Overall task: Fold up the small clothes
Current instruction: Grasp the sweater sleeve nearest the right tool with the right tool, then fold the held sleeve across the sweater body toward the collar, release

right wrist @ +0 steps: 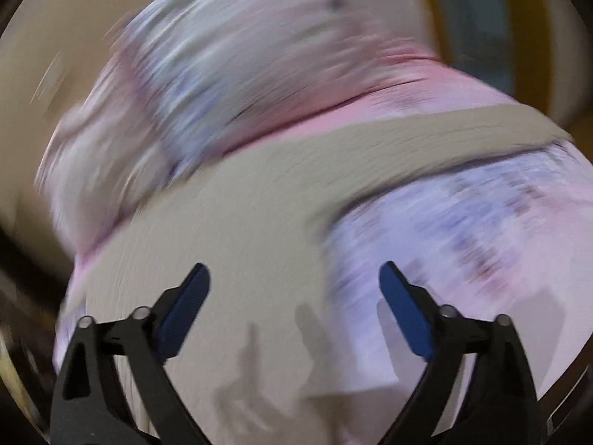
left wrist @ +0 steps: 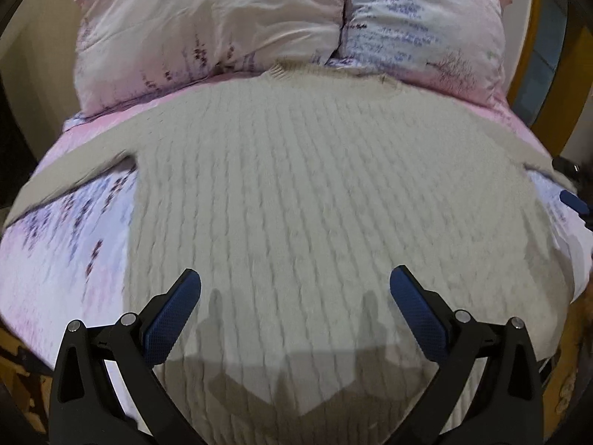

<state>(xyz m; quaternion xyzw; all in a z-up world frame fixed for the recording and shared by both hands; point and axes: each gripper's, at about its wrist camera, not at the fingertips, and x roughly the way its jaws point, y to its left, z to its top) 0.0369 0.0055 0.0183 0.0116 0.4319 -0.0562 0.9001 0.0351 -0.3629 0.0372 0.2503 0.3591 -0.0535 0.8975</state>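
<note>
A beige knitted sweater [left wrist: 296, 185] lies flat on the bed [left wrist: 74, 252], its collar just below the two pillows [left wrist: 207, 29] and its sleeves spread to either side. The left gripper [left wrist: 295, 282] hangs above the sweater's lower part, jaws wide and empty. The right gripper [right wrist: 294, 278] hangs over the sweater's edge near one sleeve, its view blurred, jaws apart and holding nothing.

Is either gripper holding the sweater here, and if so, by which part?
Nothing is held. The left gripper and right gripper both hover open above the beige sweater, which lies spread flat on the bed.
</note>
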